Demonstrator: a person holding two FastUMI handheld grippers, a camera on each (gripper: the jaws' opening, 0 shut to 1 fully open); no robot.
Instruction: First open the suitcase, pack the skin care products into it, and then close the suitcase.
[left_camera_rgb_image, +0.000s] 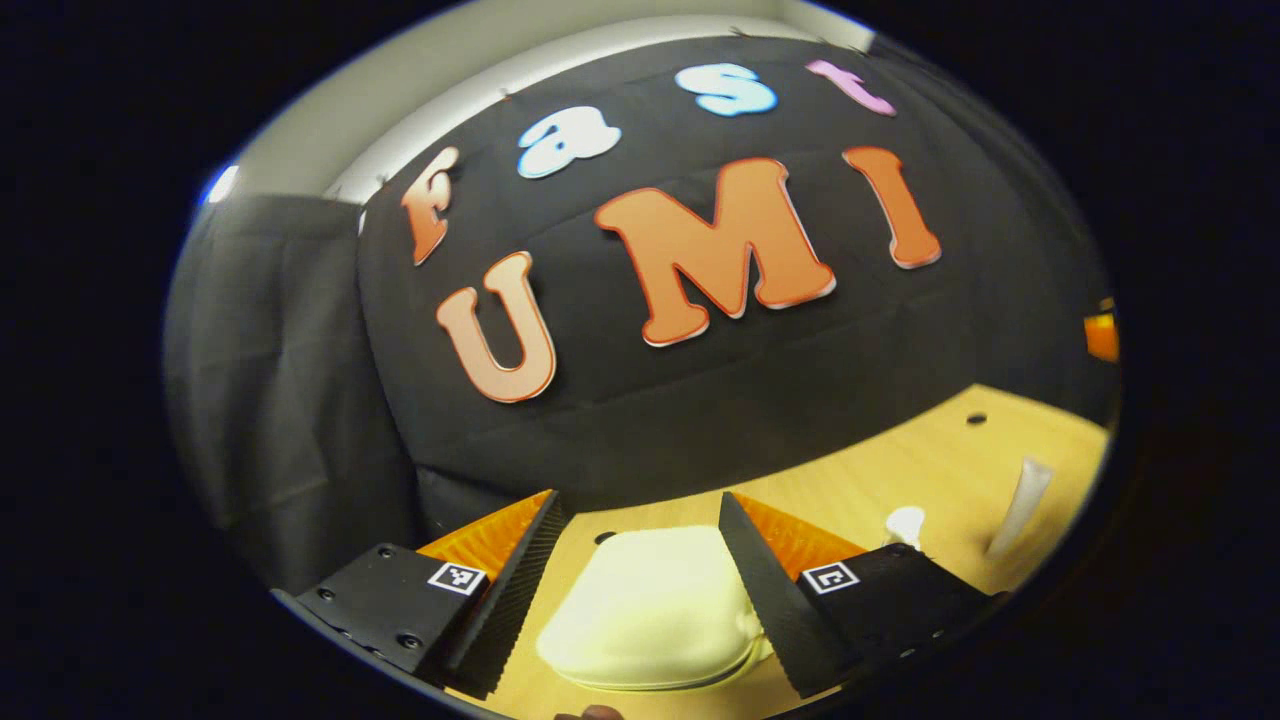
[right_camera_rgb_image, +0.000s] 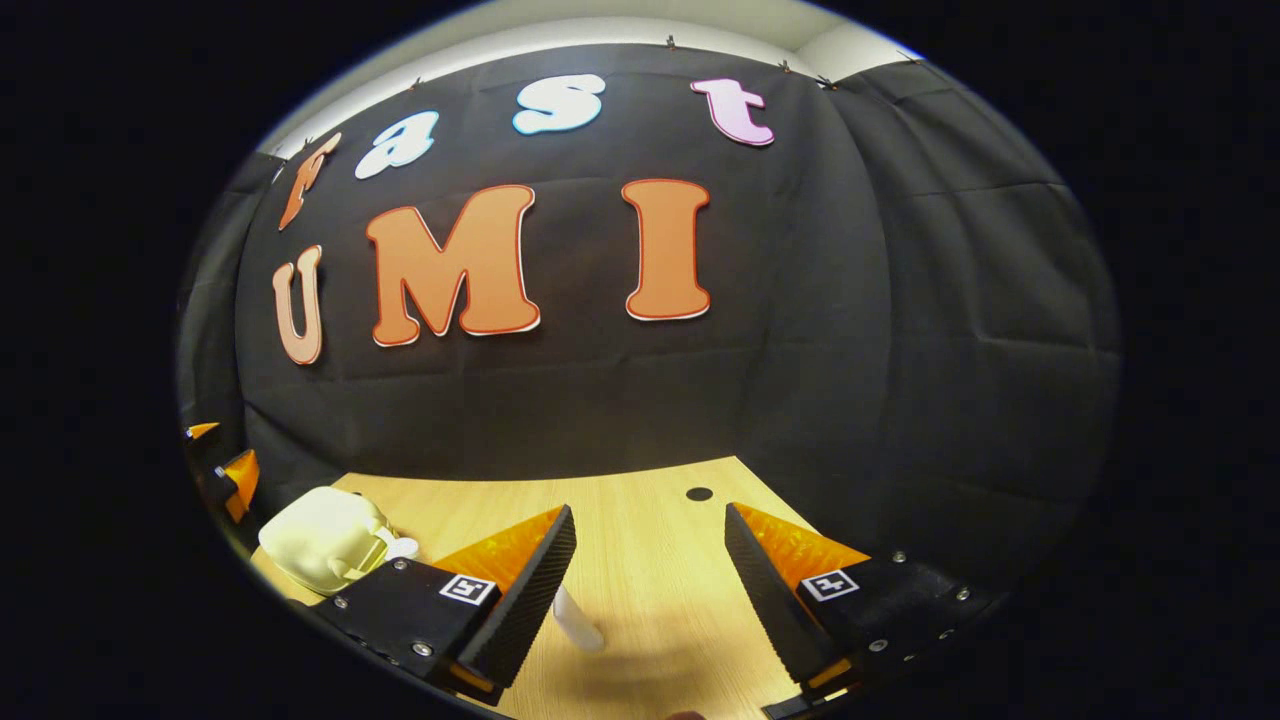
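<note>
A small cream suitcase (left_camera_rgb_image: 645, 610) lies shut on the wooden table (left_camera_rgb_image: 900, 470), right below and between the fingers of my left gripper (left_camera_rgb_image: 637, 510), which is open and held above it. To its right lie a small white round bottle (left_camera_rgb_image: 906, 522) and a white tube (left_camera_rgb_image: 1022, 505). In the right gripper view the suitcase (right_camera_rgb_image: 325, 538) sits at the far left with the white bottle (right_camera_rgb_image: 402, 547) beside it. My right gripper (right_camera_rgb_image: 650, 525) is open above the table, and the white tube (right_camera_rgb_image: 578, 618) lies under its left finger. The left gripper's fingertips (right_camera_rgb_image: 240, 478) show at the left edge.
The black cloth wall (right_camera_rgb_image: 640, 400) stands close behind the table. Round holes (right_camera_rgb_image: 699, 493) are cut in the tabletop near the back edge (left_camera_rgb_image: 976, 418). Bare wood (right_camera_rgb_image: 660, 590) lies between my right gripper's fingers.
</note>
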